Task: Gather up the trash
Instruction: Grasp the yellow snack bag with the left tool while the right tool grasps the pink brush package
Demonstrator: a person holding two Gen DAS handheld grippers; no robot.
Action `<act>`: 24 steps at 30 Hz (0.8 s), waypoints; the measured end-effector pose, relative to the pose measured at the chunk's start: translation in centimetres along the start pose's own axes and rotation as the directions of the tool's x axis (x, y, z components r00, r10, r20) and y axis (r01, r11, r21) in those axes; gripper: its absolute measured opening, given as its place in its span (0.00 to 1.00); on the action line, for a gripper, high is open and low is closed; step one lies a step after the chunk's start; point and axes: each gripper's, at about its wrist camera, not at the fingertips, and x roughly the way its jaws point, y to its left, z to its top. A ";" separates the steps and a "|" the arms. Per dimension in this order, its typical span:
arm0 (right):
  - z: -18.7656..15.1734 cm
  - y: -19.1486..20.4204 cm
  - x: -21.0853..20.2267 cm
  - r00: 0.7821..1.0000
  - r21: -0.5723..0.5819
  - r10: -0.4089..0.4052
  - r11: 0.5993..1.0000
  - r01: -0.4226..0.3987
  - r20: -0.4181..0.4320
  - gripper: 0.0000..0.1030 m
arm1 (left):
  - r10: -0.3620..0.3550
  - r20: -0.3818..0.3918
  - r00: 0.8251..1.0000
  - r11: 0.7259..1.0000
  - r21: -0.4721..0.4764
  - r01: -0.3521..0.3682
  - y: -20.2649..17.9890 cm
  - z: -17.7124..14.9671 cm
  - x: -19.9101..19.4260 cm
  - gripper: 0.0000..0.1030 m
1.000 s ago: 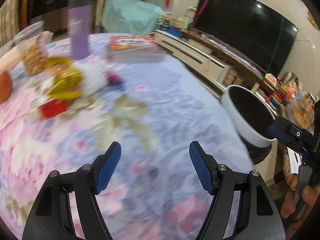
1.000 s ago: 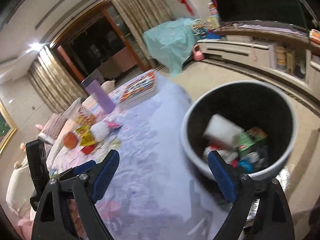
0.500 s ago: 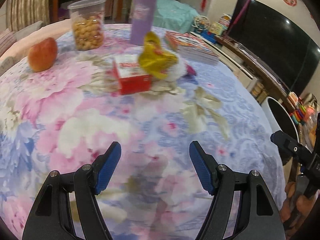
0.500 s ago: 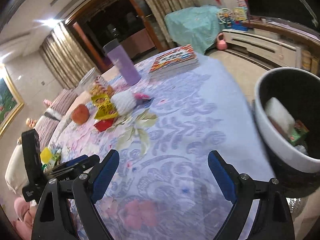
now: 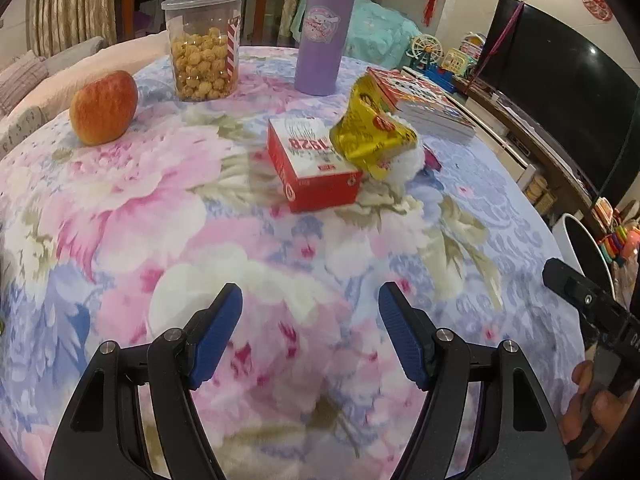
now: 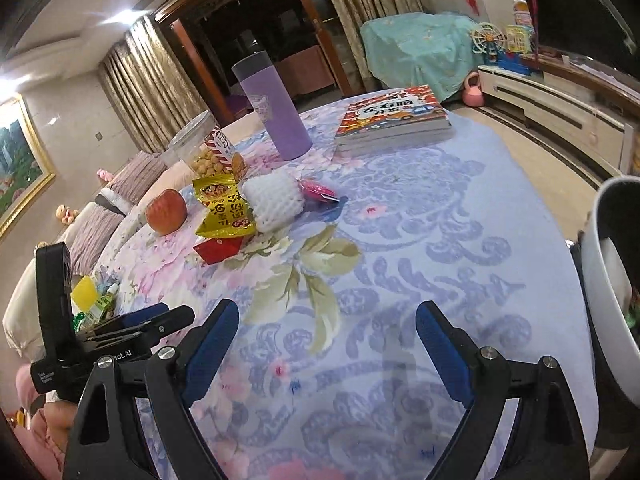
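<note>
The left tool [image 5: 310, 334] hangs over the near part of the table [image 5: 120, 208] with its blue pads spread wide and nothing but flowered cloth between them; the right tool [image 6: 326, 350] is spread wider still, also empty, above the blue-patterned side of the same cloth. From the left tool, the litter sits in a cluster at about twelve o'clock, well apart from the pads: a red box [image 5: 316, 168] lying flat, a crumpled yellow wrapper [image 5: 372, 136] leaning on its far right corner, a white foam net [image 5: 408, 160] tucked behind the wrapper, and a pink scrap [image 5: 432, 160] just beside the net. Seen from the right tool, the same pile lies at about eleven o'clock. Further out stand an apple [image 5: 104, 108] at ten o'clock, a clear jar of snacks [image 5: 204, 44] at eleven, a purple cup [image 5: 322, 30] at twelve, and a stack of books [image 5: 424, 104] at one. Off the table's edge at about three o'clock from both tools is a white bin [image 6: 608, 292] with a dark inside, only partly in view. The person's fingers [image 5: 588, 404] grip the right tool's handle.
</note>
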 end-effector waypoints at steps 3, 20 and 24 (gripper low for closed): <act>0.5 0.1 0.8 1.000 -0.022 -0.020 1.000 0.020 -0.002 0.88 | 0.019 0.007 1.000 1.000 0.001 -0.019 -0.2 1.1 1.0 0.70; 3.2 0.3 3.9 1.000 -0.045 0.007 0.999 -0.007 -0.006 0.82 | 0.013 0.023 1.000 0.999 0.030 -0.013 0.3 6.0 5.4 0.06; 3.1 0.8 4.0 0.999 -0.036 0.030 0.999 -0.031 -0.012 0.81 | -0.042 0.002 0.999 0.998 0.056 0.042 0.8 4.0 3.6 0.04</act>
